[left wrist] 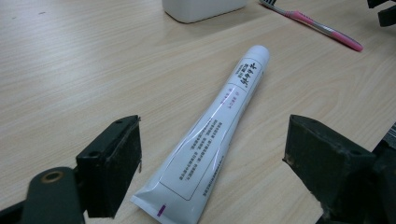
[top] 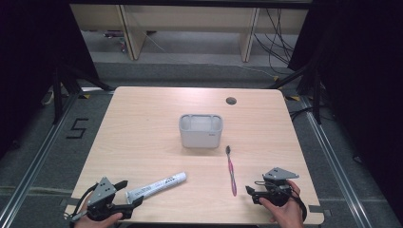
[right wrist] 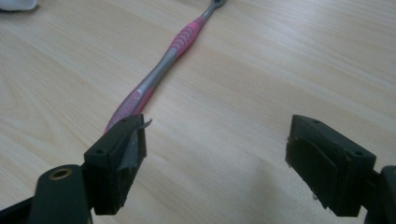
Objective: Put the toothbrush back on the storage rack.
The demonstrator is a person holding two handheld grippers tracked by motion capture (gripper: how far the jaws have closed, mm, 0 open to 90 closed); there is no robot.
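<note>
A white toothpaste tube (top: 157, 185) lies flat near the table's front left, cap end toward the middle. My left gripper (top: 127, 194) stands open at the tube's crimped end; in the left gripper view the tube (left wrist: 212, 126) lies between the spread jaws, untouched. A pink and grey toothbrush (top: 231, 170) lies right of centre, bristles pointing away. My right gripper (top: 251, 194) is open just right of the handle's near end; in the right gripper view the toothbrush (right wrist: 173, 53) runs off behind the left jaw. A grey plastic holder (top: 200, 129) stands upright mid-table.
The wooden table (top: 142, 128) has a round cable hole (top: 231, 100) at the back right. Metal floor rails run along both sides. Bare wood lies between the holder and the front edge.
</note>
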